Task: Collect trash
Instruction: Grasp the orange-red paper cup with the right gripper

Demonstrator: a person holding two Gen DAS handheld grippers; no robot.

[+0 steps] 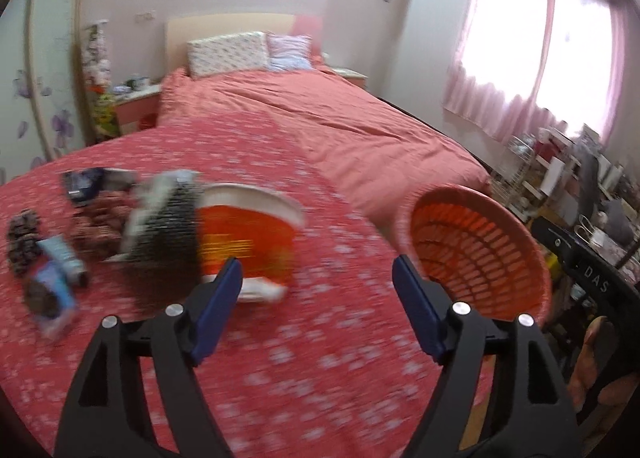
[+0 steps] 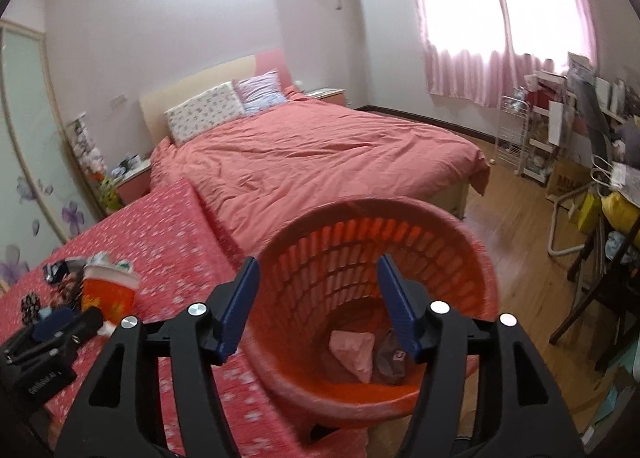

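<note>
A red floral blanket (image 1: 320,338) carries an orange mesh basket (image 2: 400,242) at its right edge, a pink crumpled scrap (image 2: 354,350) inside. Left of it, an orange cup (image 1: 244,234) and blurred wrappers (image 1: 52,278) have unreadable labels. The left gripper (image 1: 318,282) and the right gripper (image 2: 318,284) gape wide, holding nothing.

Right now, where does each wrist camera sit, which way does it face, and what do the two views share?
Left wrist: on the left gripper, open and empty, looking down across the patterned cloth at the orange cup and wrappers; a hand shows at right.
Right wrist: on the right gripper, open, looking into the orange basket holding crumpled trash; the left gripper shows at lower left.
Shared: basket, cup, bed, curtains.
</note>
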